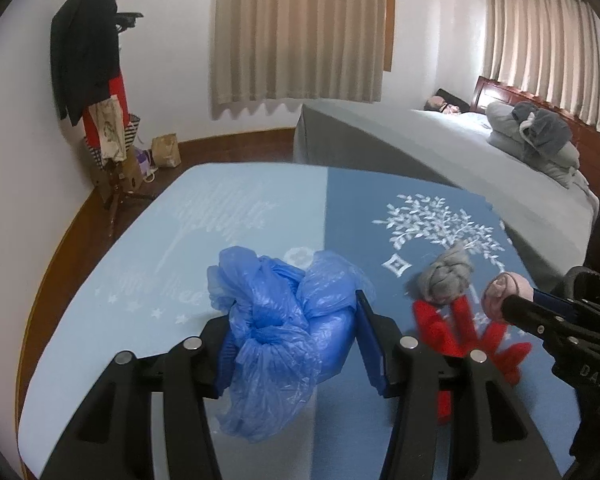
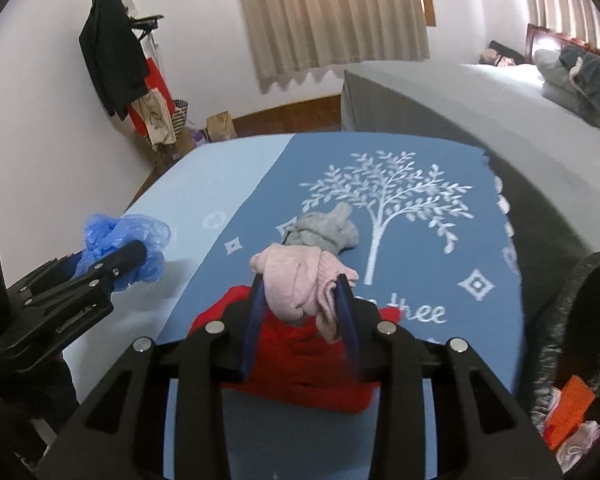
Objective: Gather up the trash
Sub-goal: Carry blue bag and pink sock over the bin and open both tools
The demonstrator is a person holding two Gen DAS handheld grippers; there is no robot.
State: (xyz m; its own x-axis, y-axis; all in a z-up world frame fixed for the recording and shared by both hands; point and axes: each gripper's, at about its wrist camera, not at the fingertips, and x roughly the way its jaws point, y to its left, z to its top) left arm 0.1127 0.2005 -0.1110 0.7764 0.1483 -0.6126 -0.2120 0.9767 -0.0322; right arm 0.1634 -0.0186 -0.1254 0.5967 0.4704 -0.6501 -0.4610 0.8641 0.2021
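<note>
My left gripper (image 1: pixel 292 320) is shut on a crumpled blue plastic bag (image 1: pixel 276 320) and holds it over the blue table cover (image 1: pixel 220 208). The bag also shows in the right wrist view (image 2: pixel 120 244), at the left. My right gripper (image 2: pixel 300 292) is shut on a pink knitted bundle (image 2: pixel 296 280), above a red knitted glove (image 2: pixel 300 364). In the left wrist view the pink bundle (image 1: pixel 504 294) sits at the tip of the right gripper, with the red glove (image 1: pixel 460 320) under it. A grey knitted bundle (image 2: pixel 324 230) lies on the cover just beyond.
A black bin (image 2: pixel 572 320) with orange and white scraps stands at the right. A grey bed (image 1: pixel 460 160) with pillows lies behind the table. A coat stand (image 1: pixel 88 60) with clothes and paper bags (image 1: pixel 166 150) is in the far left corner.
</note>
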